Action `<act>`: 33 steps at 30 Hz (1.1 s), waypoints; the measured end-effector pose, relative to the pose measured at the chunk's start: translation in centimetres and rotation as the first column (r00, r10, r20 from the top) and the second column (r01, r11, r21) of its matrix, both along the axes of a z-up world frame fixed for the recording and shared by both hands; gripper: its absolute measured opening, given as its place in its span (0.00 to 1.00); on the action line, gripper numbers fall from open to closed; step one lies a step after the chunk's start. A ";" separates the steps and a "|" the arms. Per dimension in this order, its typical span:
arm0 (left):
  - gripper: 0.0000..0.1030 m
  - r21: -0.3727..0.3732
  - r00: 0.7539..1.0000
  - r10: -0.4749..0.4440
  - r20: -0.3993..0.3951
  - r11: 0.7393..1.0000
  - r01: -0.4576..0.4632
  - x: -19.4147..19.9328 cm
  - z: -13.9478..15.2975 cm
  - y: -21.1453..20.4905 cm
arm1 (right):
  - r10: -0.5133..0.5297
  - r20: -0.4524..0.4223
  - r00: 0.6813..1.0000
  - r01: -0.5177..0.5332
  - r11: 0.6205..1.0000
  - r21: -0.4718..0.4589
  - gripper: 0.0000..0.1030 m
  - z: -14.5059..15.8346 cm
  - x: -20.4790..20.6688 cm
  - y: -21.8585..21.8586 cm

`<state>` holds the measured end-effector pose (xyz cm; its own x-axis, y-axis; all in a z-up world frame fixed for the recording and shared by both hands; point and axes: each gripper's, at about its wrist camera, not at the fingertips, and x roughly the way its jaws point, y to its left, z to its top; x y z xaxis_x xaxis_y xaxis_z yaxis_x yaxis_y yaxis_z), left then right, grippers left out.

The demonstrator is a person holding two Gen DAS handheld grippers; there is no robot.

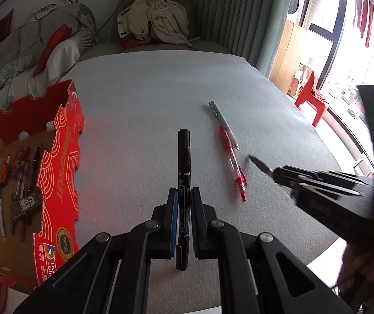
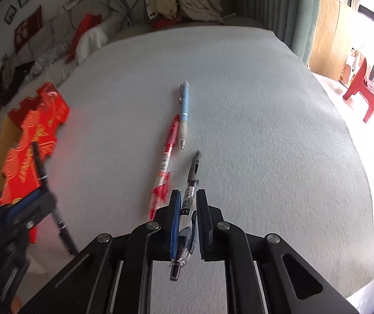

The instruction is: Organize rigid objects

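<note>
My left gripper (image 1: 184, 192) is shut on a black marker (image 1: 183, 157) and holds it above the white table (image 1: 147, 91). My right gripper (image 2: 189, 193) is shut on a clear blue gel pen (image 2: 190, 183), tip pointing forward; it shows at the right of the left wrist view (image 1: 291, 183). A red pen (image 1: 232, 159) and a light blue pen (image 1: 223, 123) lie side by side on the table, also in the right wrist view, red pen (image 2: 167, 151) and blue pen (image 2: 184, 107). A red cardboard box (image 1: 56, 162) at the left holds several pens (image 1: 22, 178).
The box also shows at the left of the right wrist view (image 2: 29, 141). A sofa with clothes (image 1: 153, 18) stands behind the table. A red plastic chair (image 1: 310, 94) stands by the window at the right.
</note>
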<state>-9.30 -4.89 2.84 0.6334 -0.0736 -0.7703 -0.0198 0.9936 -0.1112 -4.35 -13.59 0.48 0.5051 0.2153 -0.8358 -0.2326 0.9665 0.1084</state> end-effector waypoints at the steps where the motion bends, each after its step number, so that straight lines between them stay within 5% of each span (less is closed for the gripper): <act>1: 0.10 0.001 1.000 0.000 0.002 1.000 0.000 -0.1 0.1 -0.1 | 0.002 0.005 1.000 -0.002 1.000 0.016 0.09 0.5 -0.3 -0.1; 8: 0.10 0.009 1.000 0.000 -0.002 1.000 0.000 -0.6 0.0 -0.3 | -0.017 -0.078 0.997 0.014 0.999 -0.031 0.09 -1.8 -0.2 -0.2; 12: 0.10 0.013 1.000 0.000 -0.004 1.000 0.000 -0.5 0.1 -0.3 | -0.021 -0.115 0.993 0.018 0.999 -0.029 0.49 -3.0 0.7 -0.4; 15: 0.10 0.012 1.000 0.001 -0.006 1.000 -0.001 -0.4 0.1 -0.3 | 0.009 -0.149 0.989 -0.016 0.999 -0.050 0.50 -4.0 0.9 0.7; 19: 0.10 0.010 1.000 0.002 -0.009 1.000 -0.002 -0.2 0.2 -0.2 | 0.068 -0.093 0.993 -0.088 0.969 -0.231 0.43 -4.3 0.0 3.1; 21: 0.10 0.010 1.000 0.000 -0.011 1.000 0.000 -0.2 0.2 -0.1 | 0.111 -0.117 0.987 -0.133 0.970 -0.205 0.10 -4.1 -0.2 3.6; 23: 0.10 0.009 1.000 0.001 -0.010 1.000 -0.001 -0.3 0.2 -0.1 | 0.129 -0.109 0.986 -0.149 0.967 -0.205 0.10 -4.0 -0.6 3.5; 28: 0.10 0.005 1.000 0.015 -0.003 1.000 -0.015 -0.3 0.3 0.5 | 0.080 -0.111 0.991 -0.080 0.997 0.002 0.10 -2.8 -1.8 -0.1; 33: 0.10 0.008 1.000 0.023 0.000 1.000 -0.023 -0.5 0.4 0.6 | 0.051 -0.088 0.995 -0.043 0.996 0.083 0.10 -0.7 -2.8 -2.1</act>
<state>-9.82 -4.26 3.22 0.6351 -0.0534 -0.7706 -0.0421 0.9937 -0.1035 -7.16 -15.73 -0.17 0.4166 0.3062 -0.8560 -0.2634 0.9418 0.2087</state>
